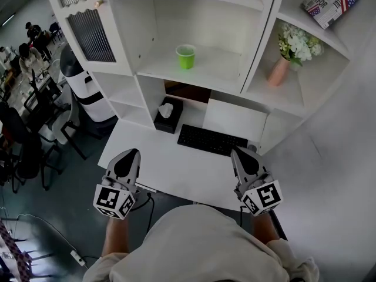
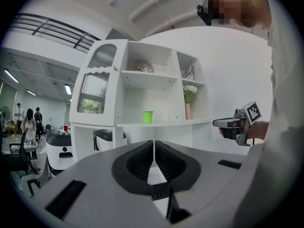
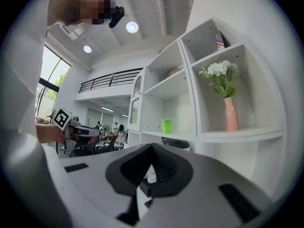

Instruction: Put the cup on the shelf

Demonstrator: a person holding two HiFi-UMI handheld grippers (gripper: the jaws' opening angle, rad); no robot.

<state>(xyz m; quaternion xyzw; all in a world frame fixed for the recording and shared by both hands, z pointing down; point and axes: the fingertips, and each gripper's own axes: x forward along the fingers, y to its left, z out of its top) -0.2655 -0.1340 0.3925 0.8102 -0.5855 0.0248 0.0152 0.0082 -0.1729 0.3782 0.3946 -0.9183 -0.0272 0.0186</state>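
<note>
Hovering over front edge of desk (image 1: 176, 168): left tool (image 1: 131, 153) and right tool (image 1: 238, 153), both pressed together, nothing pinched. On shelf (image 1: 220, 63), near its middle: green cup (image 1: 185, 56), upright, well apart from both. Likely done; only risk, stray forward swing toppling light cup.

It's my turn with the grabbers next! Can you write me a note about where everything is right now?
Left gripper: shut, empty, held level at the white desk's near edge.
Right gripper: shut, empty, level at the same edge.
Small green plastic cup: upright on the white shelf unit's middle shelf, nothing touching it.
Done: the cup is on the shelf.
Left: apparently nothing.
</note>
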